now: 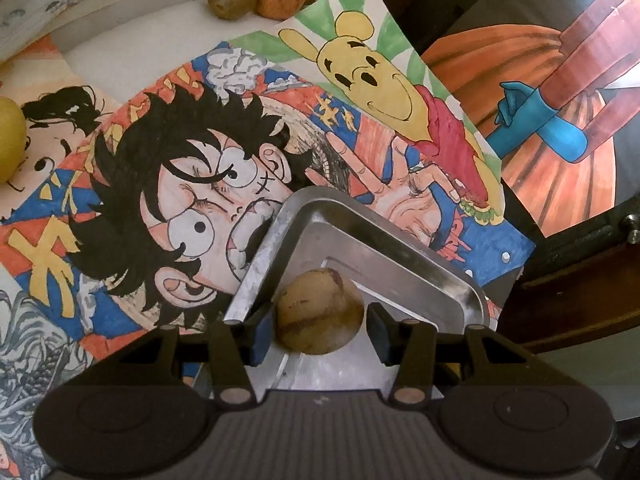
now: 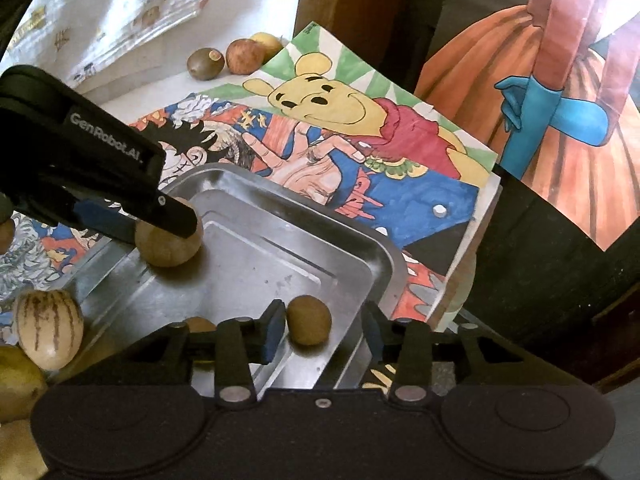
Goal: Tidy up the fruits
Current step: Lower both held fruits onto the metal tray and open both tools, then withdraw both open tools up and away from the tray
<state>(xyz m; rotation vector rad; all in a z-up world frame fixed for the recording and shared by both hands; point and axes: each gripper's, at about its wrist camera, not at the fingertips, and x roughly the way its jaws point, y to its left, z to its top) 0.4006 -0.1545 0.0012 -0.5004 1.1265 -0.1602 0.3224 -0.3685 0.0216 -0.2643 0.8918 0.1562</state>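
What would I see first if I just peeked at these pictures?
Probably the big bright cartoon drawings covering the table: a wild-haired boy in the middle and a yellow bear beside him. Next, the shiny metal tray lying on them, where the left gripper and the right gripper each reach around a small brown fruit.

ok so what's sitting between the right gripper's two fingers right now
In the right wrist view, a small brown kiwi-like fruit rests on the metal tray between the right gripper's open fingers, close to the left finger and with a clear gap on the other side.
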